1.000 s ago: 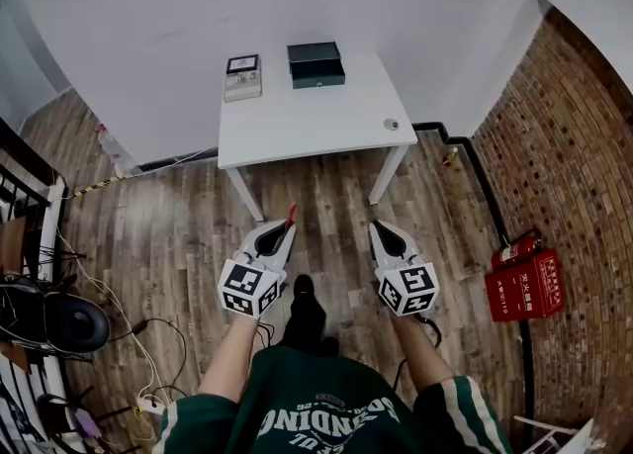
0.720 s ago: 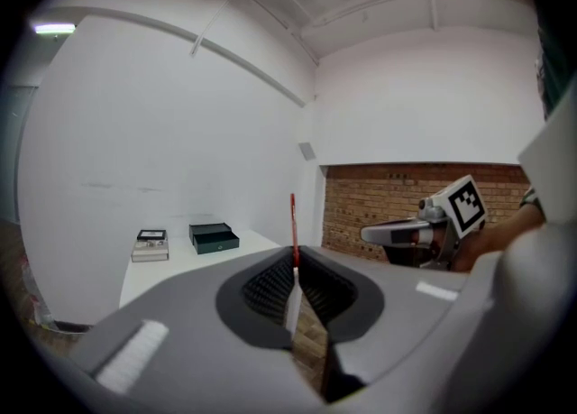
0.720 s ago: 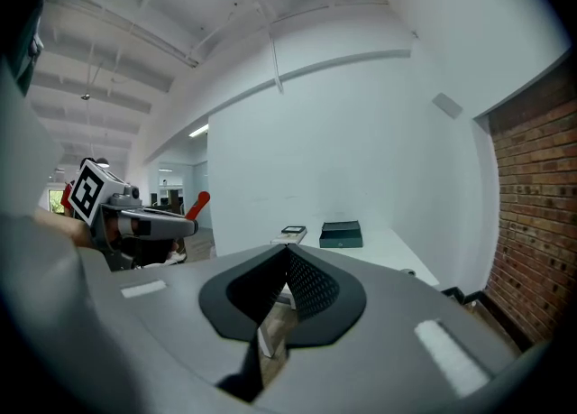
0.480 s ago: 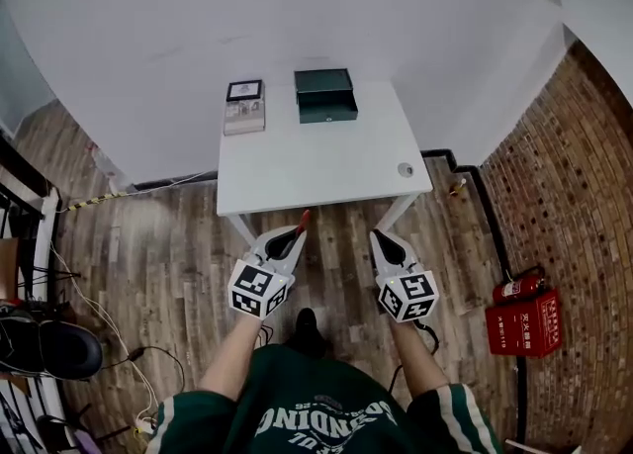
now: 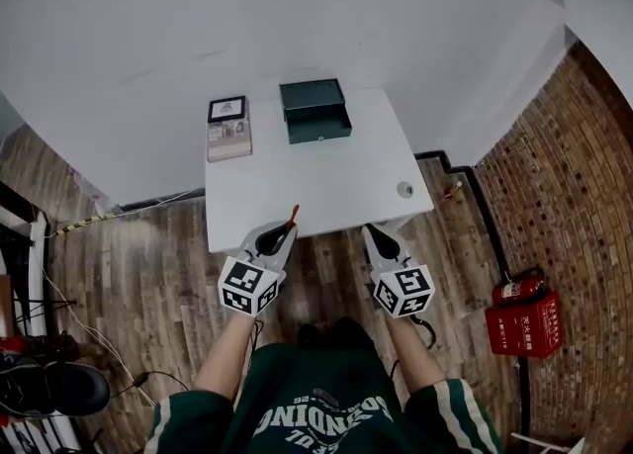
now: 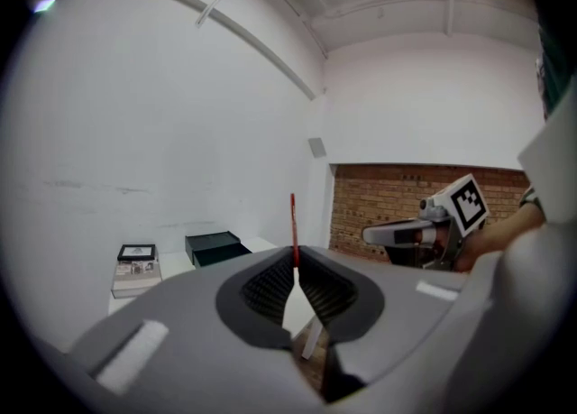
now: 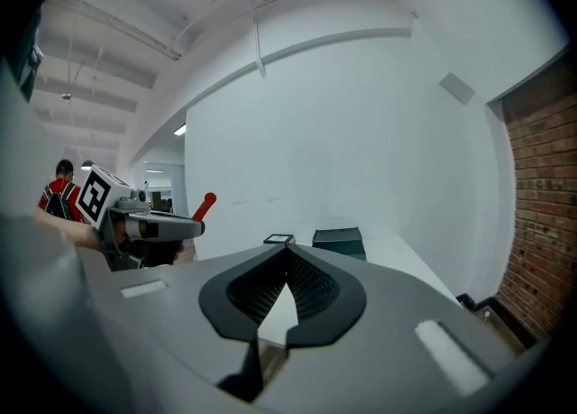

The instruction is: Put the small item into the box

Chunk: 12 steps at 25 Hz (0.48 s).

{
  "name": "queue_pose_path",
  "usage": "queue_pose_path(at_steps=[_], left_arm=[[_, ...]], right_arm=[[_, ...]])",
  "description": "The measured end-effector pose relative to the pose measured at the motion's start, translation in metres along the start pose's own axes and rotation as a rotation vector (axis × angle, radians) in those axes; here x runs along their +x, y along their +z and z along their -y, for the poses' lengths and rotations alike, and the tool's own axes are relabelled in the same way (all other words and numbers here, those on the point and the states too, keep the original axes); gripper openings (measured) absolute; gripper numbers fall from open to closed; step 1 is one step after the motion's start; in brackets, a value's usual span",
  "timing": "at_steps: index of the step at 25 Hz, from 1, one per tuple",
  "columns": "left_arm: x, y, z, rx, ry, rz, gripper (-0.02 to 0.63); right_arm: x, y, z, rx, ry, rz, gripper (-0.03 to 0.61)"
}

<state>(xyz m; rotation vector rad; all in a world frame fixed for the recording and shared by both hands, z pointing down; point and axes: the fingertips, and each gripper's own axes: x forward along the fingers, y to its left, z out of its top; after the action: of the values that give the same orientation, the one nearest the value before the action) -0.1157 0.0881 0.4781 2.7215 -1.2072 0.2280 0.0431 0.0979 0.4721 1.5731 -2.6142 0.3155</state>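
- A white-walled corner with a wood floor, a brick wall on the right and a red extinguisher case at its foot; a white bench stands against the white wall.
- At the bench's far edge sits the dark green box, its top open. Just to its left lies a pale stack with a framed picture on top. A small round thing lies alone near the bench's right front corner.
- The person stands at the near edge, both forearms in green sleeves stretched forward and side by side, with the marker cubes turned up.
- The left gripper hangs over the bench's front edge and points at the bench. Its jaws are pinched together on a small red item, a thin stick that juts past the tips. The item is well apart from the box.
- The right gripper is level with the left, at the front edge. Its jaws are closed on each other with nothing between them.
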Motion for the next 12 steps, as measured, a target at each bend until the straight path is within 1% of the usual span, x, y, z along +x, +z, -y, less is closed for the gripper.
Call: queue_pose_path(at_steps=[7,12], left_arm=[[0.050,0.000,-0.037,-0.012,0.006,-0.021,0.066],[0.097,0.003,-0.070,-0.013,0.037,-0.032,0.066]], right_arm=[[0.051,0.003,0.037,0.015,0.004,-0.008,0.002],[0.103,0.007,0.074,0.028,0.034,-0.014,0.002]])
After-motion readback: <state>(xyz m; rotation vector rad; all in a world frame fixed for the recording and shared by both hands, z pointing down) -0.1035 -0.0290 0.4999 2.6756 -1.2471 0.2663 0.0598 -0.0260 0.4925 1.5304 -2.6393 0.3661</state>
